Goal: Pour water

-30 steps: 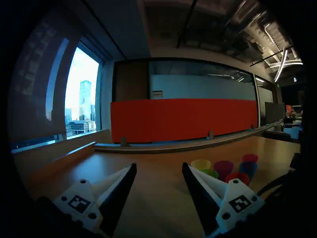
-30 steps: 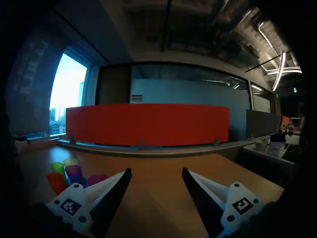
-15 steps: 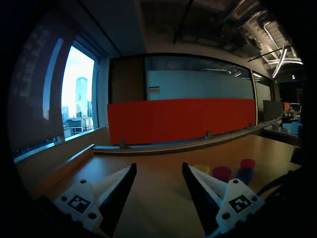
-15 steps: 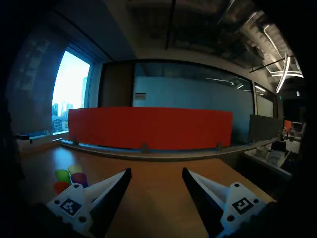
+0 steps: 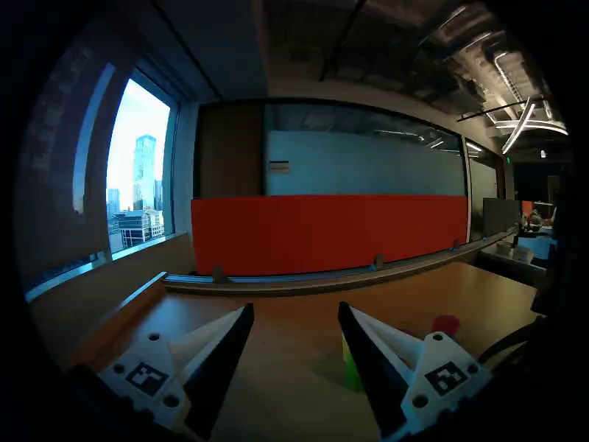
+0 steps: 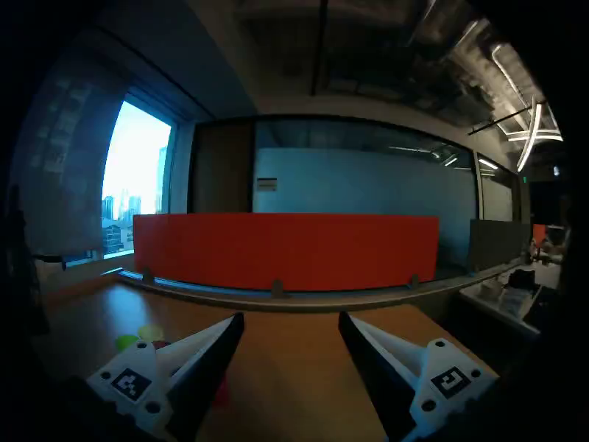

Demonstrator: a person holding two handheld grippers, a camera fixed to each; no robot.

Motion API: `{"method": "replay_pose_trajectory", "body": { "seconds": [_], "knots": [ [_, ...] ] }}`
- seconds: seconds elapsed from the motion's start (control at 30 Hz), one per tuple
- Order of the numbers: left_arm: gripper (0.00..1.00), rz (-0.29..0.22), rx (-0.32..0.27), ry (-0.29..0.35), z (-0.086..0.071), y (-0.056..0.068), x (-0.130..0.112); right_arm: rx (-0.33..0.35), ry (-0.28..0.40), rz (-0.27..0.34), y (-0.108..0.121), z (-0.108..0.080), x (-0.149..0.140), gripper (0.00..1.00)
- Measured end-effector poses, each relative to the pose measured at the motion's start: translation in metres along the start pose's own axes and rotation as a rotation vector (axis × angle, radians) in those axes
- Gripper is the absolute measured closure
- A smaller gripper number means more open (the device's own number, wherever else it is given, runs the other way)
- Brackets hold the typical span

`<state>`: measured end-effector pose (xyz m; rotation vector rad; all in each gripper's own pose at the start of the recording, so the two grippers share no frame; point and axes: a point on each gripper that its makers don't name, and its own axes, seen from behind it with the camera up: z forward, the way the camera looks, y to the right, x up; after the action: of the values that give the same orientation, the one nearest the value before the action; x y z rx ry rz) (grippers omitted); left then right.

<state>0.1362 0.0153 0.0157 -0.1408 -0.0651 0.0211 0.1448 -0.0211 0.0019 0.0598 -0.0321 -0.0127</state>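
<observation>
I had both claws spread wide and holding nothing: left gripper (image 5: 294, 309), right gripper (image 6: 291, 318). The coloured cups (image 6: 140, 337) sat low on the table (image 6: 294, 390), partly hidden behind a finger (image 6: 199, 357); I judged I should tilt down before reaching

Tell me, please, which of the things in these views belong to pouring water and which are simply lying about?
For the job: coloured cups, partly hidden behind the fingers; left gripper, open; right gripper, open.

Just there: wooden table; red partition; window; ceiling lights.
</observation>
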Motion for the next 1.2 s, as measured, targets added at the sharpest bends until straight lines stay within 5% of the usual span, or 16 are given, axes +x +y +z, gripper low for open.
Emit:
{"method": "replay_pose_trajectory", "body": {
  "seconds": [0.7, 1.2],
  "knots": [
    [0.15, -0.032, -0.093, -0.001, -0.01, 0.01, 0.014, 0.081, -0.007, -0.001, -0.014, -0.009, 0.008, 0.01],
    [0.15, 0.022, -0.248, 0.012, -0.012, 0.044, 0.023, 0.262, -0.021, -0.067, -0.062, -0.017, 0.01, 0.01]
  ]
}}
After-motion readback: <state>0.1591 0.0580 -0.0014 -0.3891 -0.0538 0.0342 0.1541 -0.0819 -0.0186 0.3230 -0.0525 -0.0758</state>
